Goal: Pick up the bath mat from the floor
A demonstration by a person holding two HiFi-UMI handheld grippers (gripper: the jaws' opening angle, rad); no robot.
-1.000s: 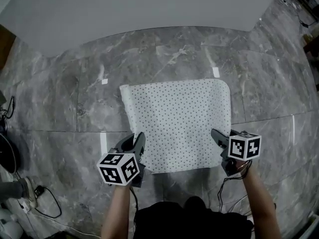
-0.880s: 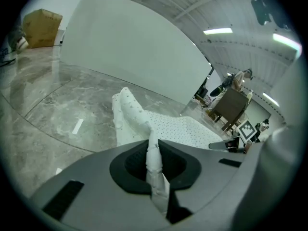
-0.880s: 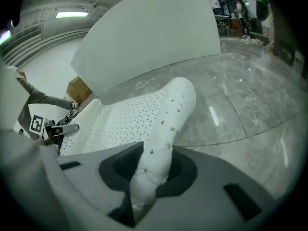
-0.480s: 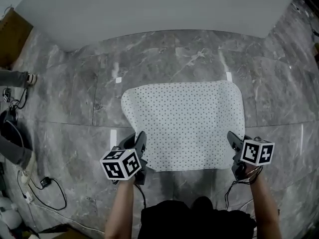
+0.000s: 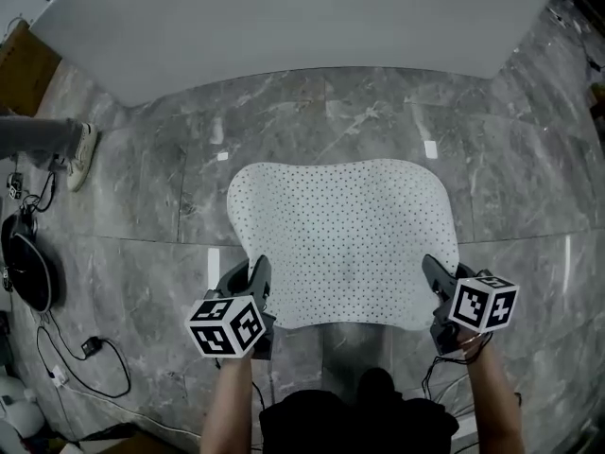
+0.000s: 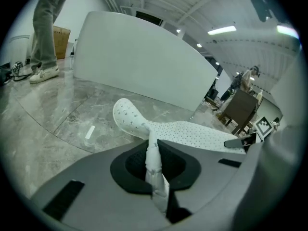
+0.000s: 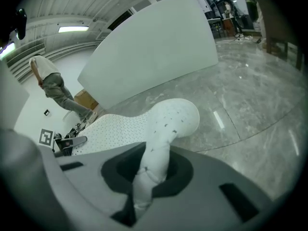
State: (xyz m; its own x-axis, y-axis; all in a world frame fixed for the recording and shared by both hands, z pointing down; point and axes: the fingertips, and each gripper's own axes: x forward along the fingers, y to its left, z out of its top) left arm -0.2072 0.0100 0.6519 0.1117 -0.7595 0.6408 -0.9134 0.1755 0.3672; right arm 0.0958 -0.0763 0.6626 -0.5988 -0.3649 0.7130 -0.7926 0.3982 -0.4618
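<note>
The bath mat (image 5: pixel 340 235), white with small dark dots, lies on the grey marble floor with its near edge raised. My left gripper (image 5: pixel 253 272) is shut on the mat's near left corner; in the left gripper view the mat (image 6: pixel 192 134) runs as a pinched fold between the jaws of the left gripper (image 6: pixel 154 165). My right gripper (image 5: pixel 435 272) holds the near right corner. Its jaws have just been closing, and the mat (image 7: pixel 168 121) is bunched and pressed between the jaws of the right gripper (image 7: pixel 147 174). The far corners curl up off the floor.
A large white panel (image 5: pixel 284 17) stands beyond the mat. A person's leg and shoe (image 5: pixel 80 154) are at the far left, with cables and a black object (image 5: pixel 28 272) below. Tape marks (image 5: pixel 431 148) sit on the floor. A brown chair (image 6: pixel 243 107) stands off to the right.
Both grippers have risen with the mat's near corners, so the near edge lifts and the mat bows. The right jaws closed on their corner. A person's foot came in at the left.
</note>
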